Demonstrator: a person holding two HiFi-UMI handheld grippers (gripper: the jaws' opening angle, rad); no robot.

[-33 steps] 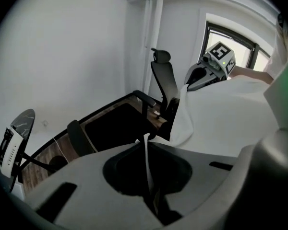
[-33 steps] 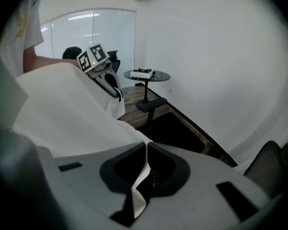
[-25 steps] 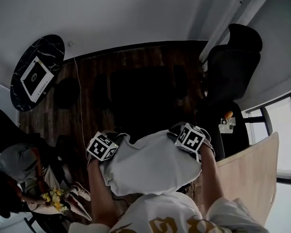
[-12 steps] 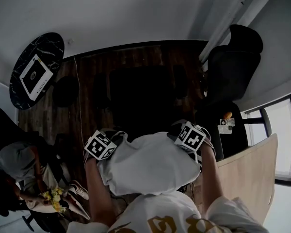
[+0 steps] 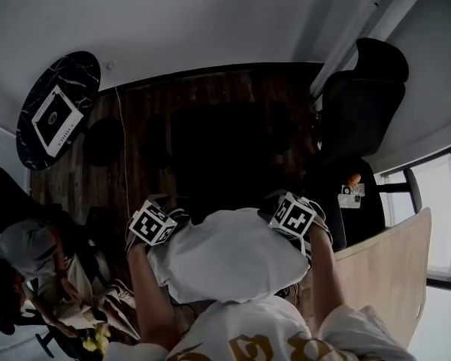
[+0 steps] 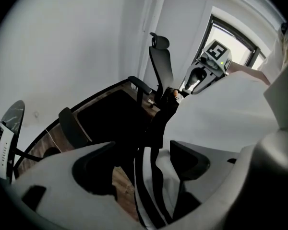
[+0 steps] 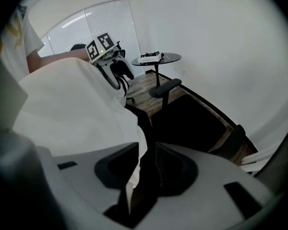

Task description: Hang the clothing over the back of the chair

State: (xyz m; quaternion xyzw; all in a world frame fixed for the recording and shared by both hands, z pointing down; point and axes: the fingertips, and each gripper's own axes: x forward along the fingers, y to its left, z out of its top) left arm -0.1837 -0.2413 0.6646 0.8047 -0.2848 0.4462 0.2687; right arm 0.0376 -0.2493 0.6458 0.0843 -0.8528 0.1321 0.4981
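Wood plank floor (image 5: 135, 171), dark rug (image 5: 225, 149) laid at centre. Round marble table (image 5: 83, 74) stood at left, white box (image 5: 56, 117) laid on top. Black office chair (image 5: 361, 104) stood at right by wall. Thin cable (image 5: 122, 149) run across planks. White garment (image 5: 229, 258) draped over near chair (image 7: 165, 87), back covered.

R. gripper (image 7: 147, 150) is being held w/ jaws apart, having just been opening. An edge of the white clothing (image 7: 72, 109) is being left hanging btwn them, beside a dark chair back (image 7: 145, 123). Beyond, an armrest (image 7: 165, 87) and a round worktop (image 7: 158, 58) are being shown.
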